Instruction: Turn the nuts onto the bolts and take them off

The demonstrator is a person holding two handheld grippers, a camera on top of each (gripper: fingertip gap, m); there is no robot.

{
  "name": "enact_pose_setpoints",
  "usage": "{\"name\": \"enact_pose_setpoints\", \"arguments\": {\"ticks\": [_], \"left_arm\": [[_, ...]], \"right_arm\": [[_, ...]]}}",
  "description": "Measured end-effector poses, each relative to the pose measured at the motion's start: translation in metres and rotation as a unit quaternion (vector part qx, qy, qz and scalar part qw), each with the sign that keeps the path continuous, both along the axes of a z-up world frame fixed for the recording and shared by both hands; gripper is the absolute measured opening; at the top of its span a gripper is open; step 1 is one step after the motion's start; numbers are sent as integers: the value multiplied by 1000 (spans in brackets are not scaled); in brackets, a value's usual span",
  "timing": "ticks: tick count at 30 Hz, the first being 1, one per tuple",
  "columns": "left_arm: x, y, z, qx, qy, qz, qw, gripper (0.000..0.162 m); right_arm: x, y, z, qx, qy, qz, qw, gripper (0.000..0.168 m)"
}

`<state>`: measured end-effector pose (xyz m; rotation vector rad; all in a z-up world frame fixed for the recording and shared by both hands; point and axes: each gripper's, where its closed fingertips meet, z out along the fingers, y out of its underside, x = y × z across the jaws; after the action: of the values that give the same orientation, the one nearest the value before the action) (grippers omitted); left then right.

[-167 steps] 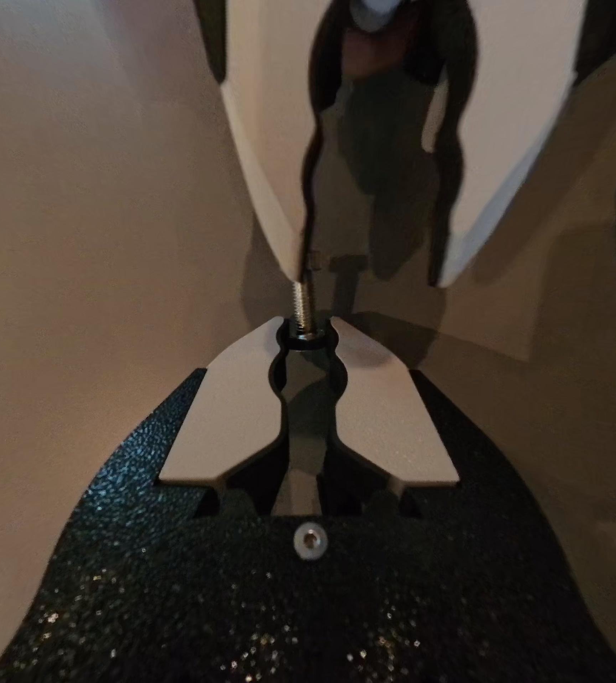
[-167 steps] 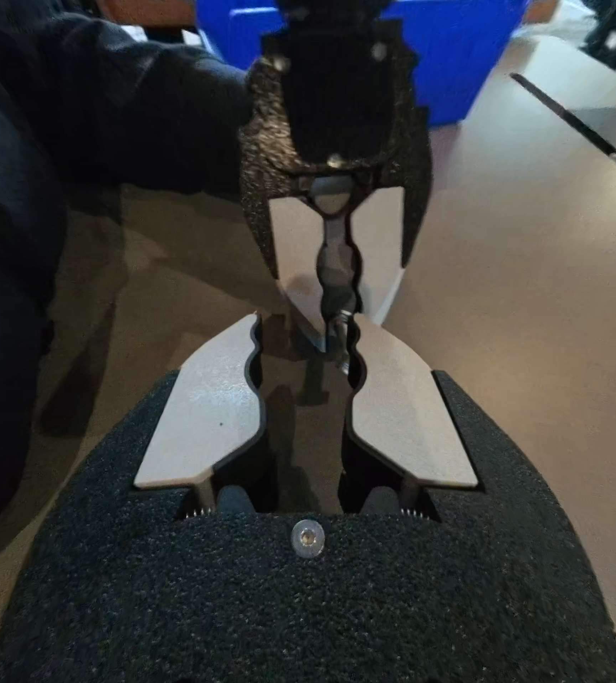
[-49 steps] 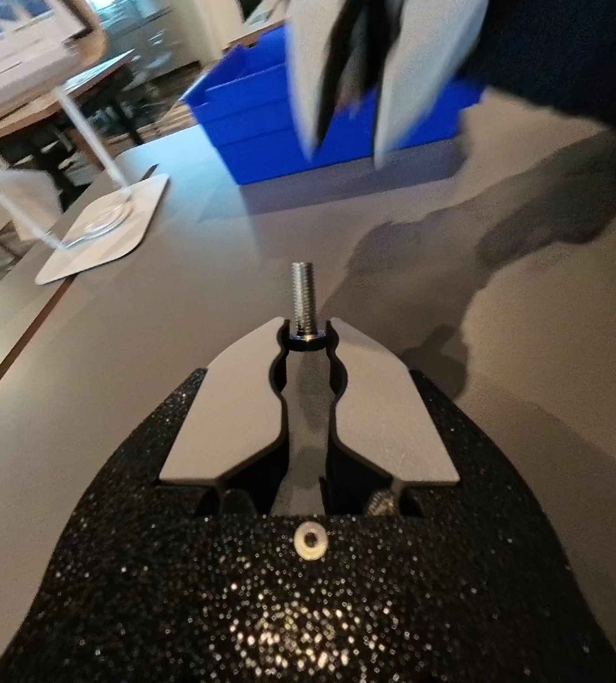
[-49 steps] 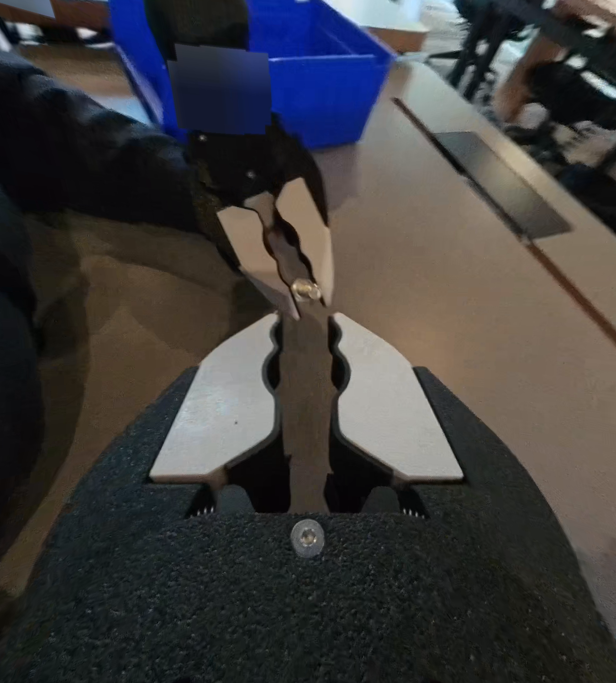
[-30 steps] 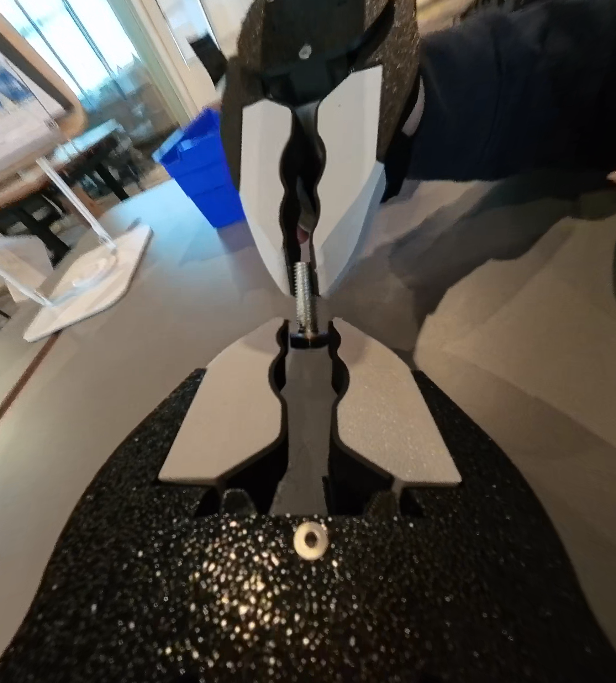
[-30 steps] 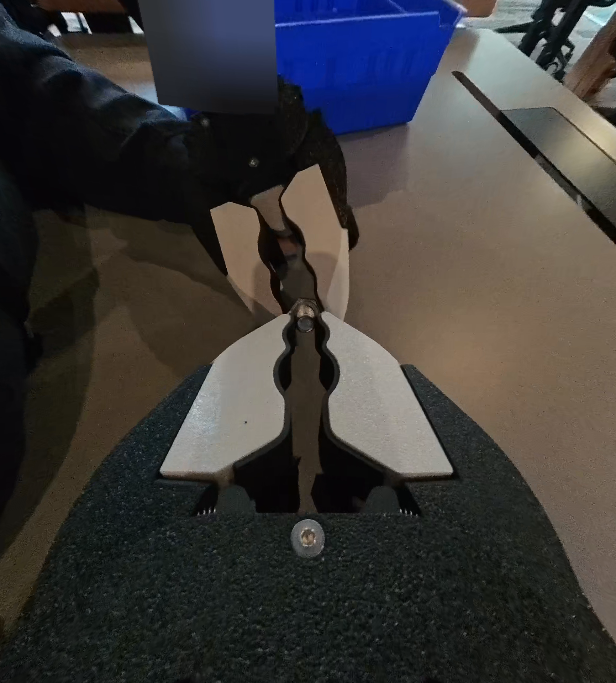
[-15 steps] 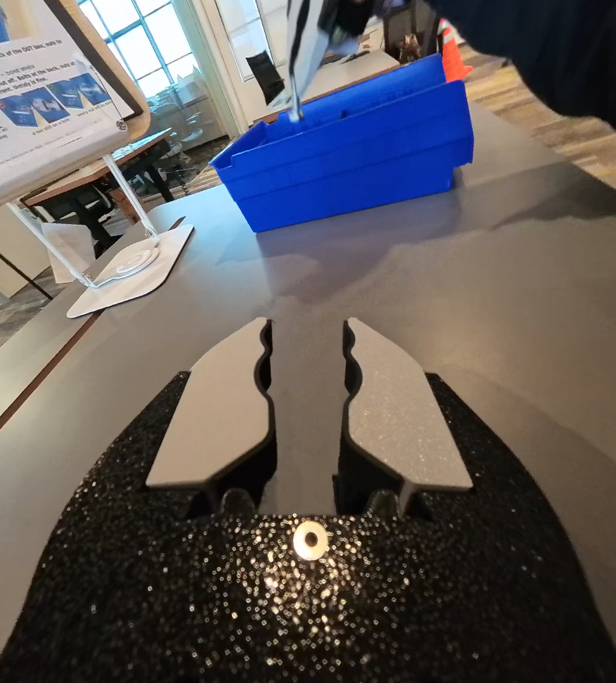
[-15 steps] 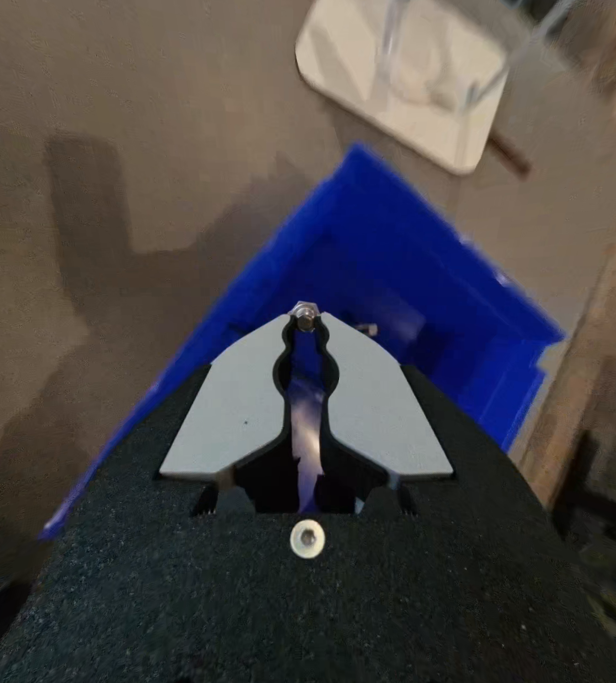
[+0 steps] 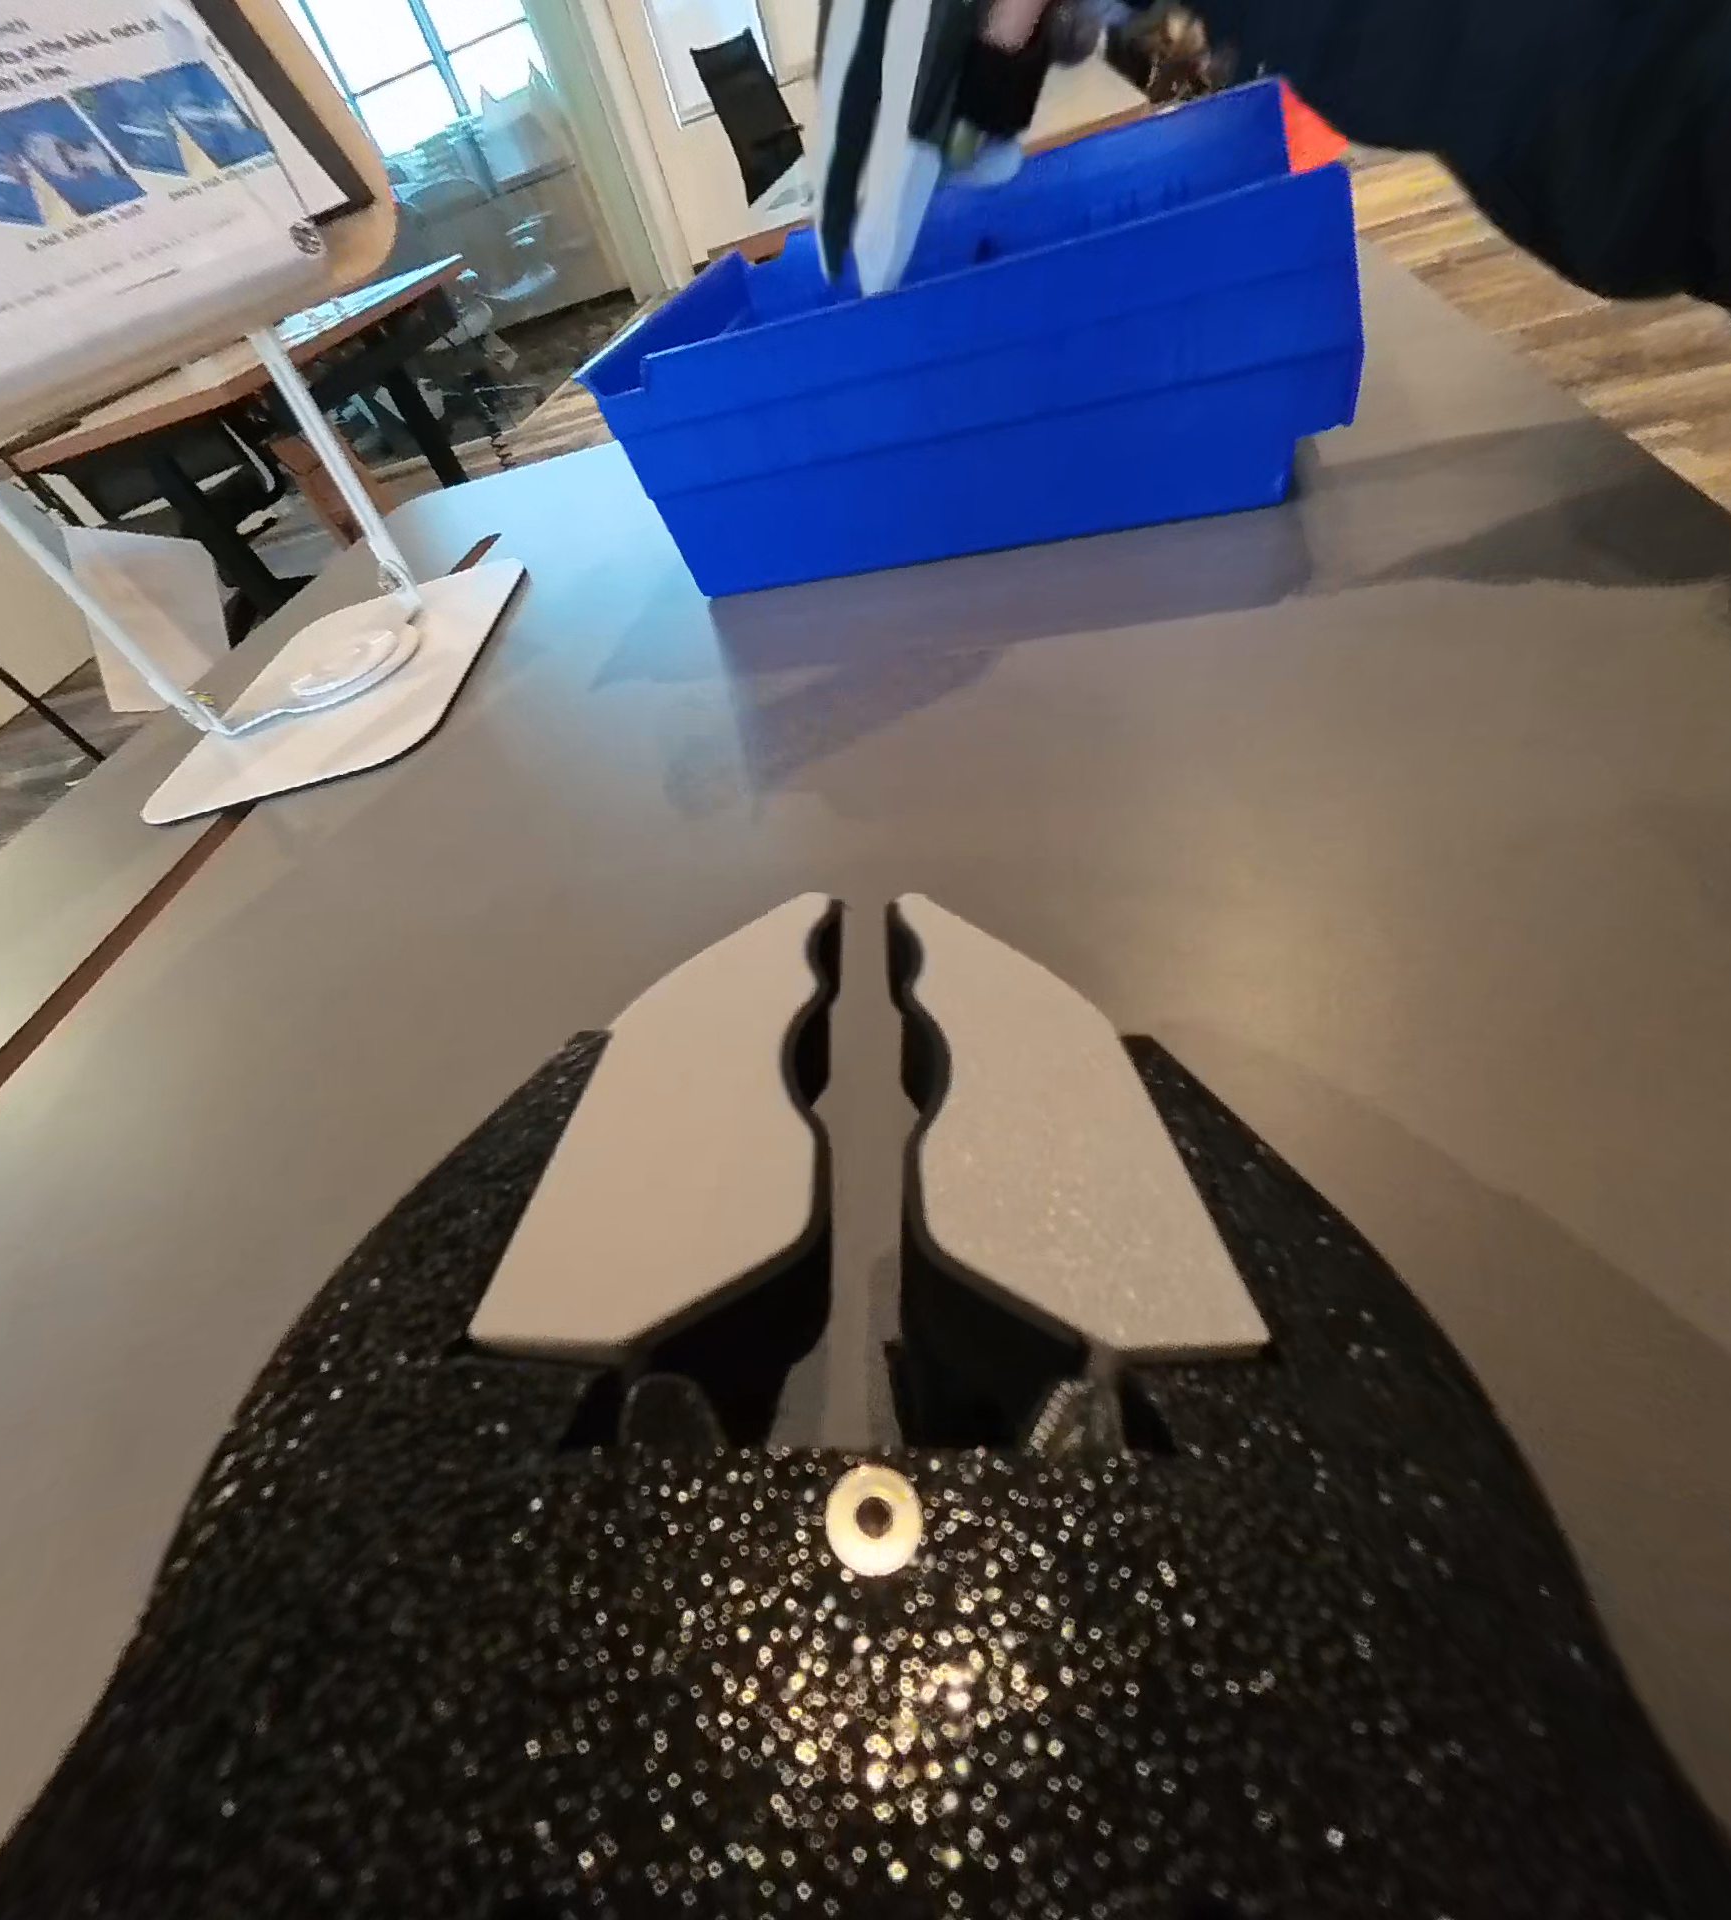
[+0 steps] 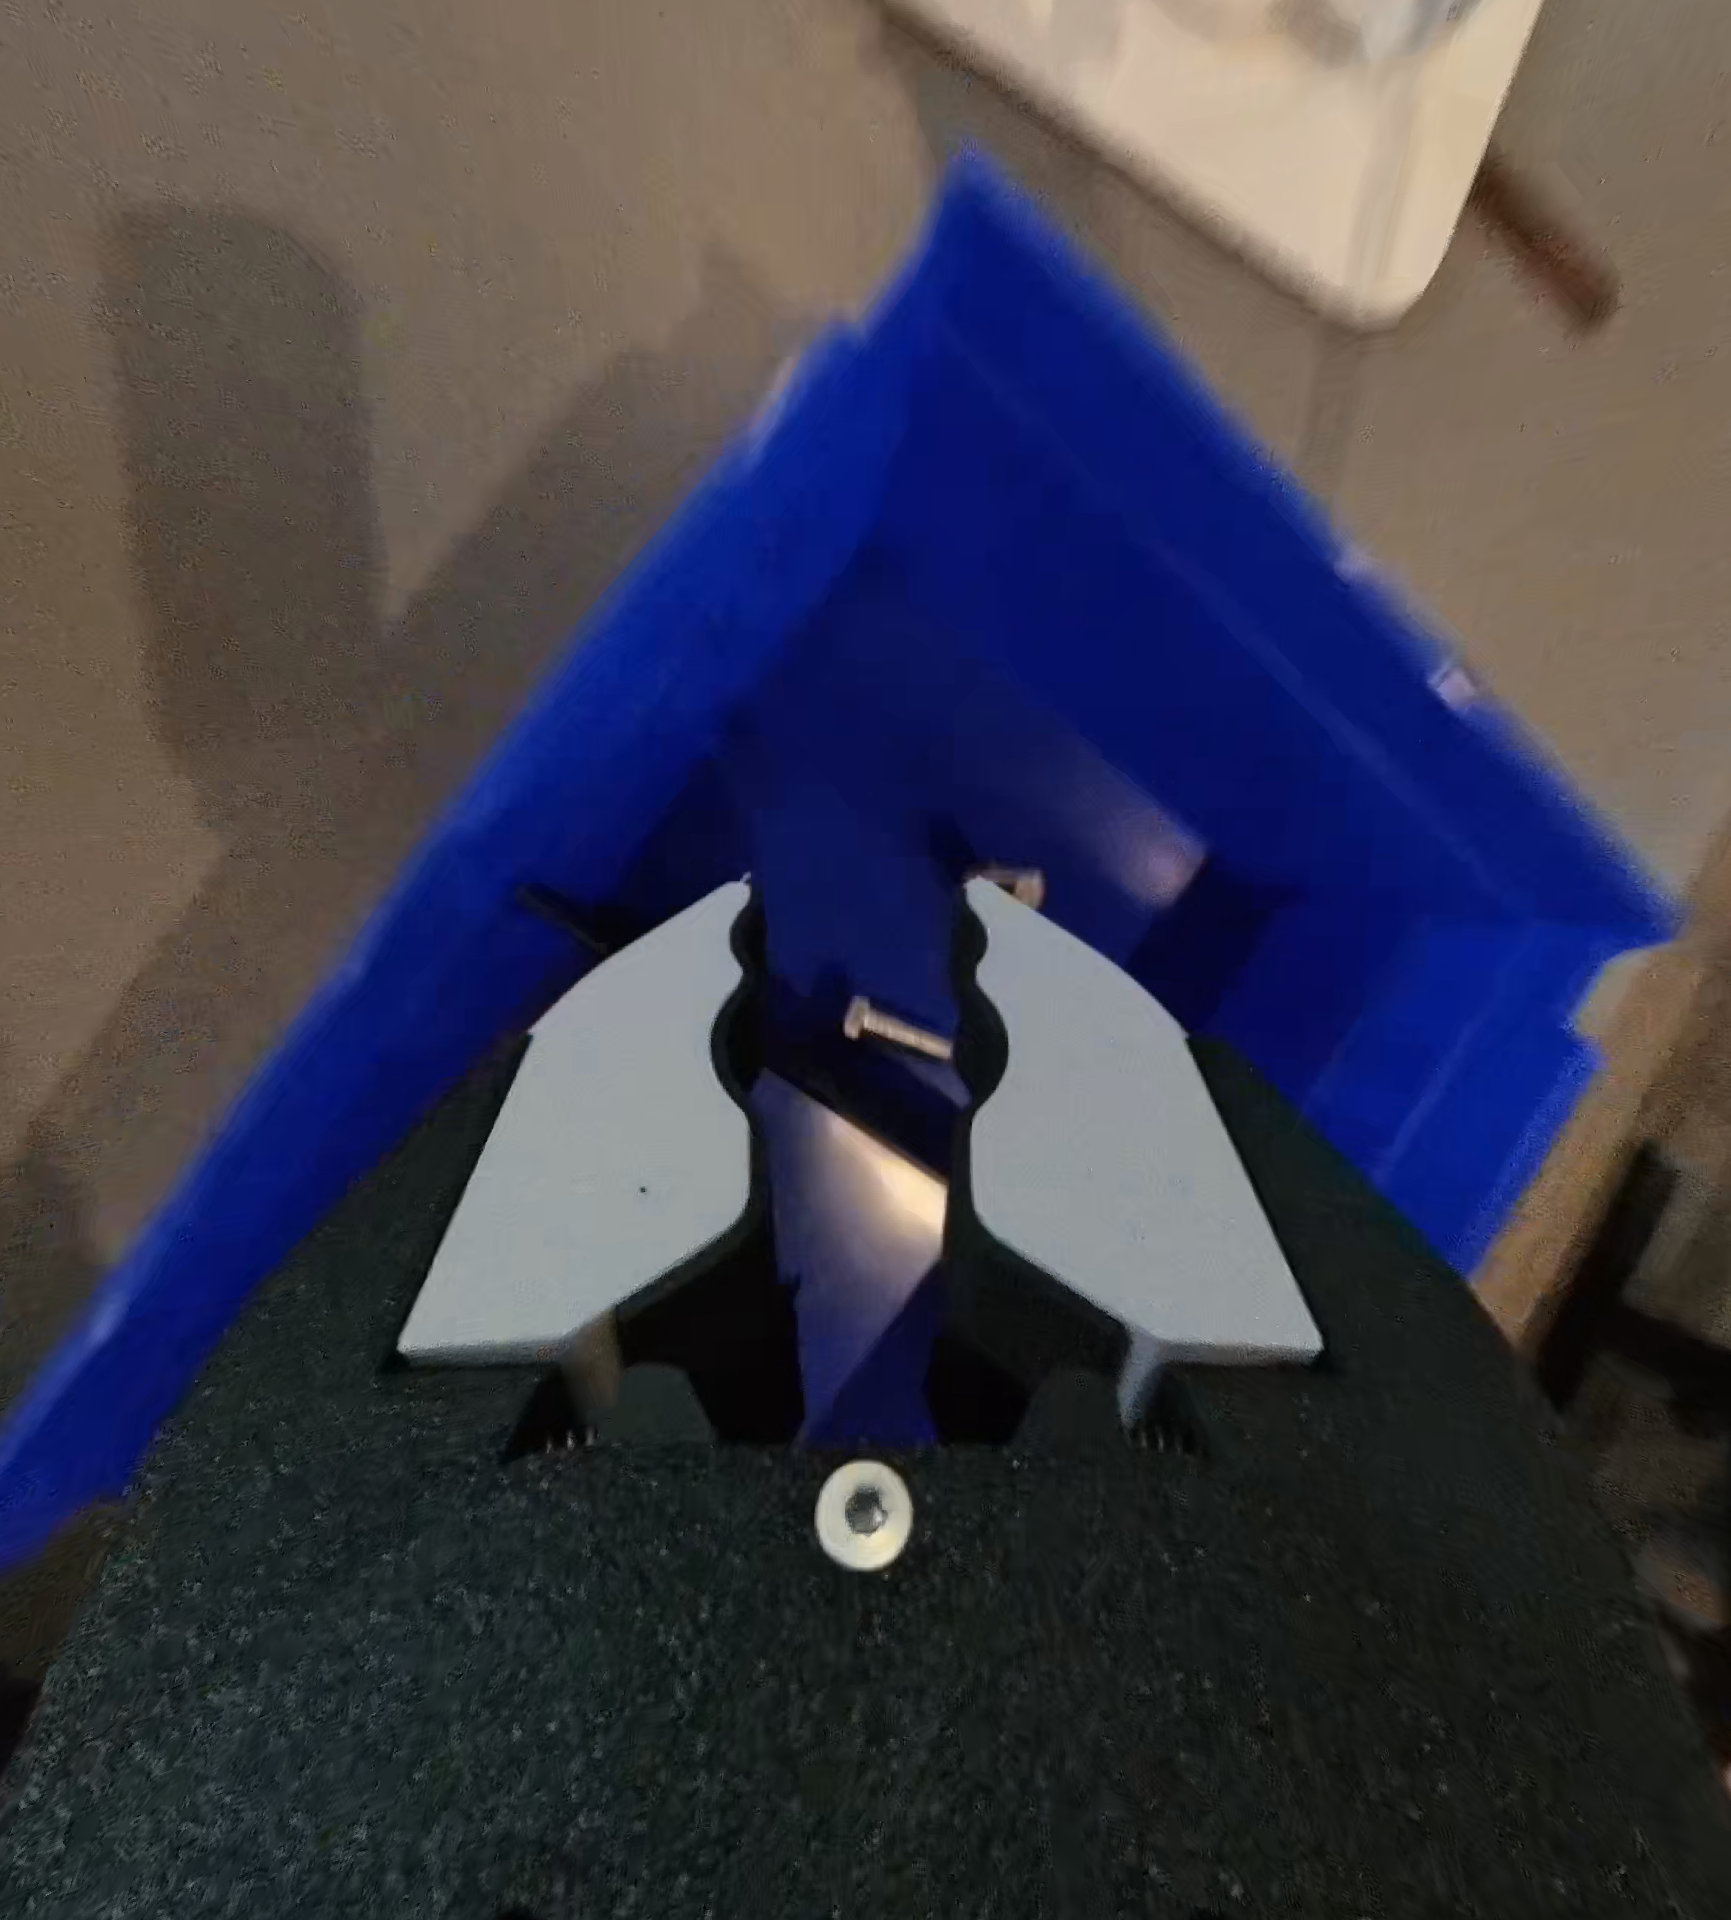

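Observation:
My right gripper (image 10: 856,883) is open and empty, hovering over the blue bin (image 10: 1256,727). A silver bolt (image 10: 897,1034) lies on the bin floor, seen between the fingers, and a second bolt (image 10: 1012,883) lies by the right fingertip. My left gripper (image 9: 866,904) is shut with only a thin slit between its grey fingers (image 9: 695,1143), and holds nothing, low over the grey table (image 9: 1256,831). The left wrist view shows the blue bin (image 9: 996,416) ahead, with the right gripper (image 9: 882,208) reaching down into it. No nut is in view.
A sign on a clear stand with a white base (image 9: 321,696) stands at the table's left side, near the table edge (image 9: 61,1039). A dark sleeve (image 9: 1567,135) crosses the upper right. The white base (image 10: 1308,135) also shows beyond the bin in the right wrist view. About 35 cm separates my left fingertips from my right.
The right gripper opened over the bin and the bolt it held now lies in the bin. The left gripper, open half a second ago, has closed on nothing.

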<state>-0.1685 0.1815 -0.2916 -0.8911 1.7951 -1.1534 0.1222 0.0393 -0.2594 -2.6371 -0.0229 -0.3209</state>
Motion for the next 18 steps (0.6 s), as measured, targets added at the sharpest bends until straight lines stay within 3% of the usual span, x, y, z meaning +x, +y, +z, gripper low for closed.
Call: {"name": "enact_pose_setpoints", "arguments": {"ticks": [3, 6, 10, 18], "left_arm": [[1, 5, 1, -8, 0, 15, 1000, 0], [2, 13, 3, -23, 0, 36, 999, 0], [1, 24, 8, -48, -7, 58, 997, 0], [2, 46, 10, -70, -10, 114, 991, 0]], "right_arm": [[-40, 35, 42, 108, -97, 56, 988, 31], [-103, 73, 62, 207, -99, 101, 968, 16], [-175, 120, 51, 285, 2, 154, 946, 5], [-230, 193, 1, 355, 96, 179, 913, 0]]}}
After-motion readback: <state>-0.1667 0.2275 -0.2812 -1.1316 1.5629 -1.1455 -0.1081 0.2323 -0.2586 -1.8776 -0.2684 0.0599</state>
